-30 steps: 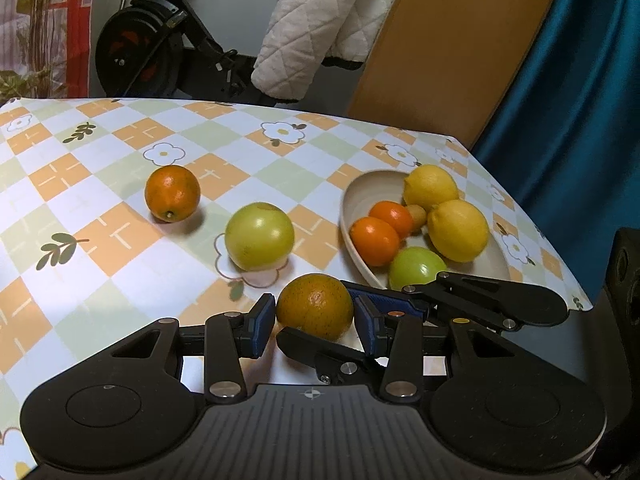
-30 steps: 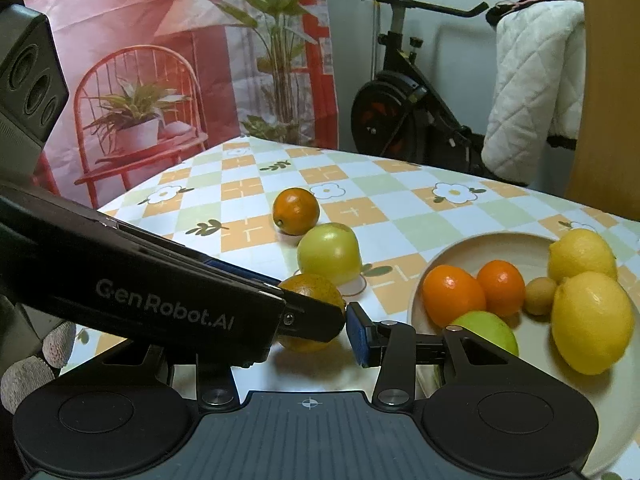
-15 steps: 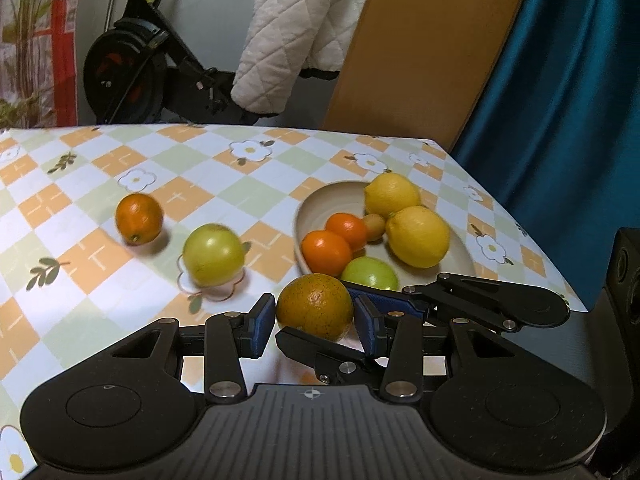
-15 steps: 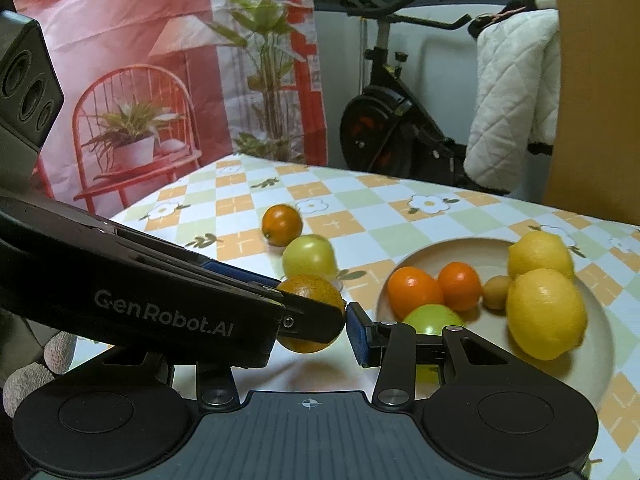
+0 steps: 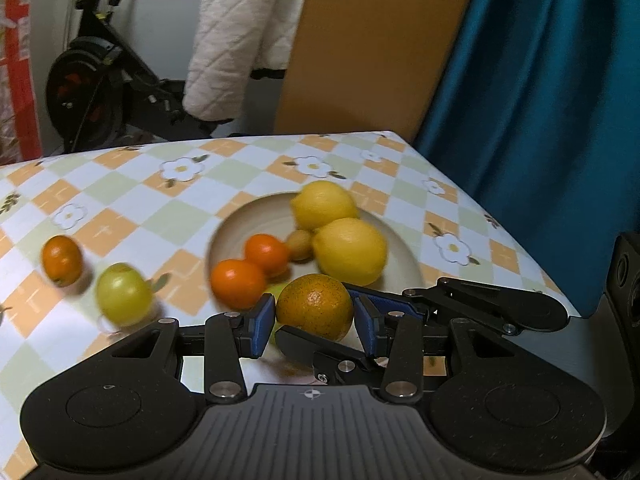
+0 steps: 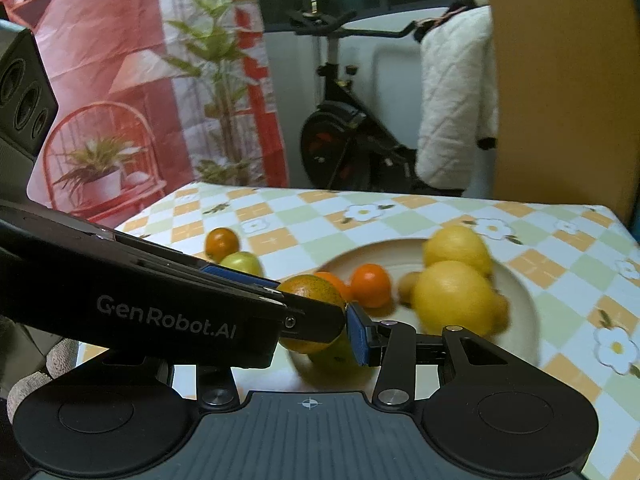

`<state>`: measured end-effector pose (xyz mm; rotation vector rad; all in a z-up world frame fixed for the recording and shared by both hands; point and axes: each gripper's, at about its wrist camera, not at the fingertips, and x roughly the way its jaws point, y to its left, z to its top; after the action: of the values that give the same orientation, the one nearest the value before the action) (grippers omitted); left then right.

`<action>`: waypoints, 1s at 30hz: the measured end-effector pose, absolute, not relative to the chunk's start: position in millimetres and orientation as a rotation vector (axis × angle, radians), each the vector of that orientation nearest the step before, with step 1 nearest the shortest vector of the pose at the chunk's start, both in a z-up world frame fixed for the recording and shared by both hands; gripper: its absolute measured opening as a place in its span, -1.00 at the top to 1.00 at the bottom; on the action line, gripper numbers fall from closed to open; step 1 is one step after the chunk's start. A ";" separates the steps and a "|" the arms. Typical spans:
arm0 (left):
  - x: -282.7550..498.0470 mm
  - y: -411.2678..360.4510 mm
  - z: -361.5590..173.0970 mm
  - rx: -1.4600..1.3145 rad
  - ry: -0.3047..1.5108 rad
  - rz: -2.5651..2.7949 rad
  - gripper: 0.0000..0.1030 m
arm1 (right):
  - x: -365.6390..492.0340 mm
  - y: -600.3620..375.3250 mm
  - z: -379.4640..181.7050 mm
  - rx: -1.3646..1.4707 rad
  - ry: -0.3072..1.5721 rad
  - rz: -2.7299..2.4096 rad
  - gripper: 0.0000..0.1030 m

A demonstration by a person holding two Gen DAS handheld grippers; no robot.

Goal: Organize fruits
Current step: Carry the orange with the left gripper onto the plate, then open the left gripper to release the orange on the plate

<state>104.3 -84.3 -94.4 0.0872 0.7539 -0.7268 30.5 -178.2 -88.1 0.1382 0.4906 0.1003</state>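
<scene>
The left gripper [image 5: 315, 323] pinches a speckled, greenish-orange round orange [image 5: 315, 306] between its two blue pads, carrying it in the air at the near rim of the shallow beige round plate [image 5: 404, 256]. In that plate lie two yellow lemons [image 5: 350, 250], two small bright orange tangerines [image 5: 238, 284], a little brown kiwi-like fruit [image 5: 300, 245] between them, and a green fruit mostly hidden behind the held orange. To the left of the plate, on the checkered flower-print tabletop [image 5: 160, 216], sit a yellow-green apple [image 5: 123, 294] and, just beyond it, a small dark-orange tangerine [image 5: 62, 260], both apart from the plate. The right gripper [image 6: 348, 332] shows only one blue-padded finger [image 6: 358, 334] close beside the held orange in the right wrist view; the left gripper's black body covers the other finger, so I cannot tell whether it is spread or closed. Behind the tabletop stand a black exercise bike [image 6: 344, 136] and a white quilted cloth [image 6: 456, 96].
</scene>
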 end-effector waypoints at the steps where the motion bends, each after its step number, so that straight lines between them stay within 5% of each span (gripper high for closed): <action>1: 103.6 -89.3 -93.9 0.093 0.752 -0.733 0.11 | 29.2 -183.0 -88.3 0.144 0.488 0.093 0.23; 30: 108.1 -138.0 -107.5 0.161 0.789 -0.792 0.22 | 19.6 -236.0 -112.3 0.253 0.487 0.000 0.24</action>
<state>108.1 -138.0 -107.5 0.1609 0.7894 -0.7923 19.6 -236.0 -112.3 0.2532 0.4868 0.0001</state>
